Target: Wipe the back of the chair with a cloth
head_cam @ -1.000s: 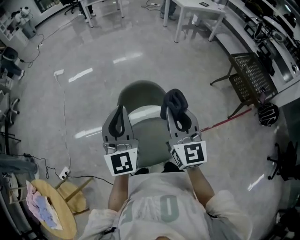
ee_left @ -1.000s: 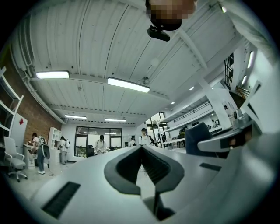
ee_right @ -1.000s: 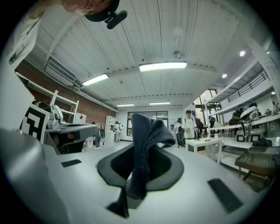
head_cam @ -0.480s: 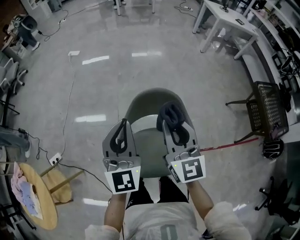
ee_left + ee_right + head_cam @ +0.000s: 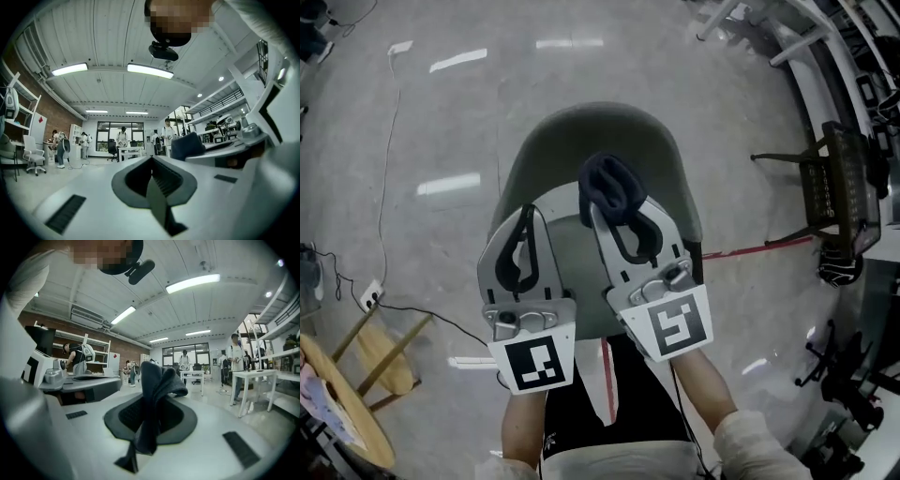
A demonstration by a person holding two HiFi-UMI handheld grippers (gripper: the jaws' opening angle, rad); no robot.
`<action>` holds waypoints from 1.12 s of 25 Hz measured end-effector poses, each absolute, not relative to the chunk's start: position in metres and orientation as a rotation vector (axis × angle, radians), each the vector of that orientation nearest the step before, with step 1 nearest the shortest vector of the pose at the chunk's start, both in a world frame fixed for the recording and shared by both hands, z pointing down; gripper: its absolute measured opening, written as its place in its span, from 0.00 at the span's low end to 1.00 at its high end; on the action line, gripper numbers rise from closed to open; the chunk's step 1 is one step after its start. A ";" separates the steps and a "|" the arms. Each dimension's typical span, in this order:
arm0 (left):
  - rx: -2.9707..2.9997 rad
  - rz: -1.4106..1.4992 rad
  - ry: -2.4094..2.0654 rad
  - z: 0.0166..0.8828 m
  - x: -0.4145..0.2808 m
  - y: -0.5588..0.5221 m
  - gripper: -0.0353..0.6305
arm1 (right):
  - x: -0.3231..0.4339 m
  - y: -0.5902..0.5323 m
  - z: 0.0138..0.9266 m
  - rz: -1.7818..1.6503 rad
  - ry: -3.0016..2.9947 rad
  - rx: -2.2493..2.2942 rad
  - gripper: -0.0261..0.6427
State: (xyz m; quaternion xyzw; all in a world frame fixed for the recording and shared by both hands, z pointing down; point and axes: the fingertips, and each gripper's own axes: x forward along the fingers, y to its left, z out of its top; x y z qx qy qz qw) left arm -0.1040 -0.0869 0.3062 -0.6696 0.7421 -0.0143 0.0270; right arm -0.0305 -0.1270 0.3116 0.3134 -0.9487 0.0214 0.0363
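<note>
Dark cloth point(image 5: 612, 187), pinched in right gripper point(image 5: 625, 220), points along its jaws; left gripper point(image 5: 523, 220) closed empty.

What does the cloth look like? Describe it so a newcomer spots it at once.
Start at the grey-green chair in the middle of the shiny floor, seen from above. Two grippers are over its seat, and the cloth is the dark, bunched bundle pinched at the tip of the right gripper. The left gripper beside it is shut on nothing, so the cloth is the only soft, crumpled thing there.
</note>
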 end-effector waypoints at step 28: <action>-2.074 -0.127 2.379 0.374 -0.134 -0.093 0.08 | -0.134 -0.179 0.371 0.085 -2.960 0.805 0.13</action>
